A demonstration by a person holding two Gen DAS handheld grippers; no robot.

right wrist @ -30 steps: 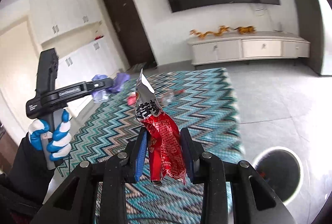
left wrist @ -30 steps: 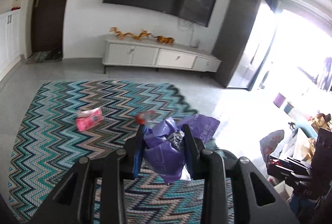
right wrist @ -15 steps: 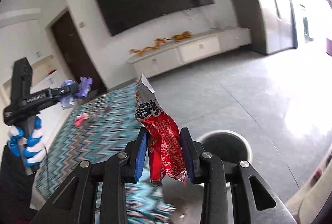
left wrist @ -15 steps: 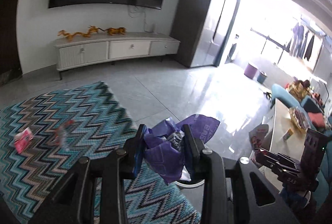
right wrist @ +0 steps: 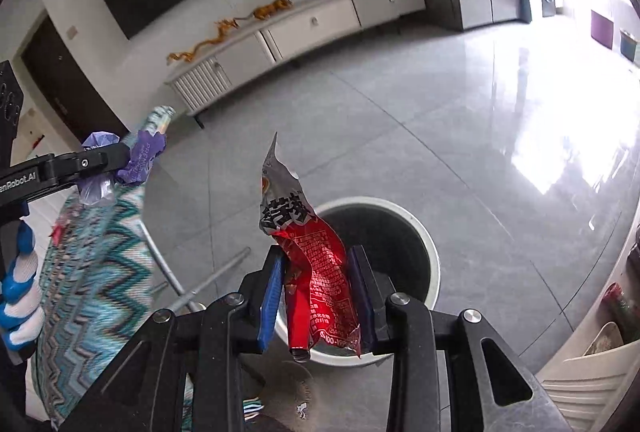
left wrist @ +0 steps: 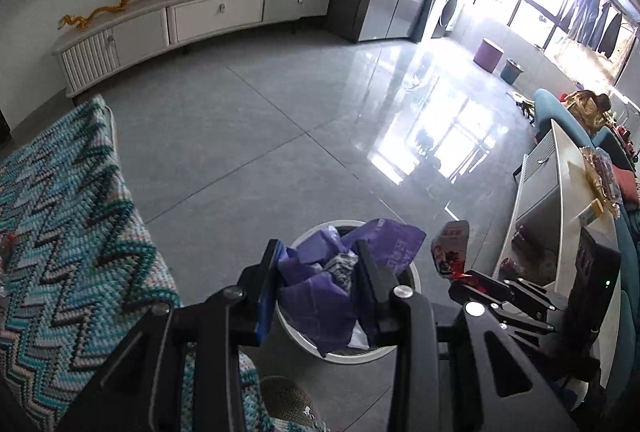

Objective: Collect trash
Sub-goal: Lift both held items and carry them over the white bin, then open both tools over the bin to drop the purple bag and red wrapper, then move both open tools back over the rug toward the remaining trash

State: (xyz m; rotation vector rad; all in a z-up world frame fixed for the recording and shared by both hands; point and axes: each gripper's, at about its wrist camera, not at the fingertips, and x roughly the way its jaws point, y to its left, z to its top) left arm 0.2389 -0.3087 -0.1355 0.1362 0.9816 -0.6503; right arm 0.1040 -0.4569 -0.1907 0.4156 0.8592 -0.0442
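The grey tiled floor (left wrist: 280,120) takes up most of both views, and the zigzag rug (left wrist: 72,232) lies along its left side in the left wrist view; at the rug's far left edge a small reddish scrap shows, too cut off to identify. The white round bin (right wrist: 424,244) stands on the bare tiles just off the rug's corner, open-topped with a dark inside, and both wrist cameras look down toward it, which suggests the two pieces of trash are held out over or near it for dropping. In the left wrist view the bin's rim (left wrist: 320,346) shows directly behind and under the left gripper (left wrist: 318,288), so that load seems to sit above the opening, though height over the rim cannot be judged. The left gripper is closed to a narrow gap around a crumpled purple wrapper (left wrist: 320,300), its blue pads pressing both sides while a loose flap sticks out toward the right. The right gripper (right wrist: 316,296) is likewise closed to a narrow gap, clamped on the lower part of a red snack packet (right wrist: 320,272), which stands upright with its torn silver top pointing up; the bin's mouth lies just behind it. In the left wrist view the right gripper comes in from the right with the packet's top near the bin's rim. Judging by this, releasing both pieces is the step in hand; light wrappers may cling to the pads or drift past the rim.
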